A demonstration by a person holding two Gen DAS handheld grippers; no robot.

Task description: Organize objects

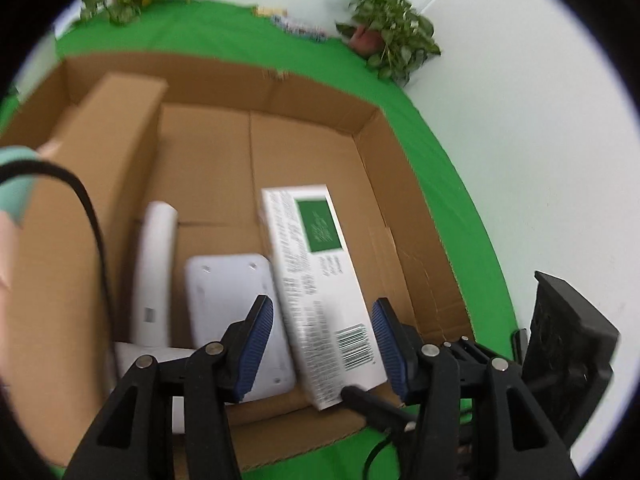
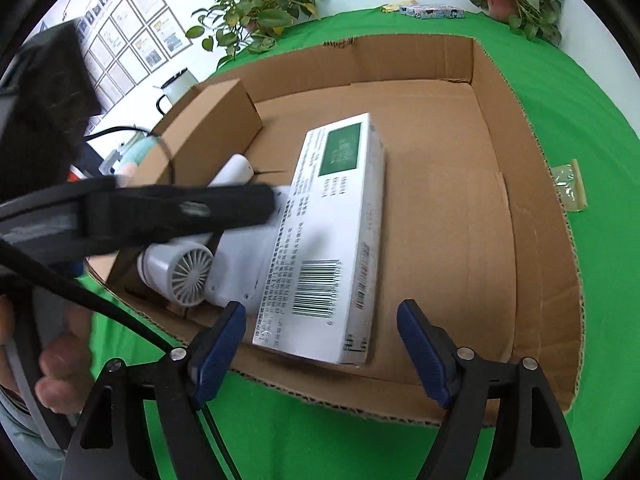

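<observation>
Left wrist view. The left claw (image 1: 323,342) stands open, its blue pads (image 1: 256,344) clear of everything, poised above the near end of a white printed box (image 1: 316,280) with a green label and barcode. That box lies flat on the floor of an open cardboard tray (image 1: 384,168). At 9 o'clock from it lies a white rounded device (image 1: 228,288), and further toward 9 o'clock a white tube-shaped handle (image 1: 156,256). A long brown carton (image 1: 100,160) stands along the tray's wall at 10 o'clock. A black cable (image 1: 94,224) crosses the carton's face. The tray rests on a green surface (image 1: 452,184); potted plants (image 1: 392,32) stand at 12 and 1 o'clock before a pale wall.

Right wrist view. The right claw (image 2: 322,344) is open, nothing between its pads; the white printed box (image 2: 336,232) lies just beyond its tips, toward 12 o'clock. At 9 o'clock the left claw (image 2: 180,208), blurred, stretches over the tray and hides part of a white hair dryer (image 2: 188,272) with a grey grille. The brown carton (image 2: 212,120) sits at 10 o'clock. A small clear packet (image 2: 570,190) lies on the green surface (image 2: 560,100) at 3 o'clock, outside the cardboard tray (image 2: 496,120). Framed papers (image 2: 132,32) hang on the wall at 10 o'clock.
</observation>
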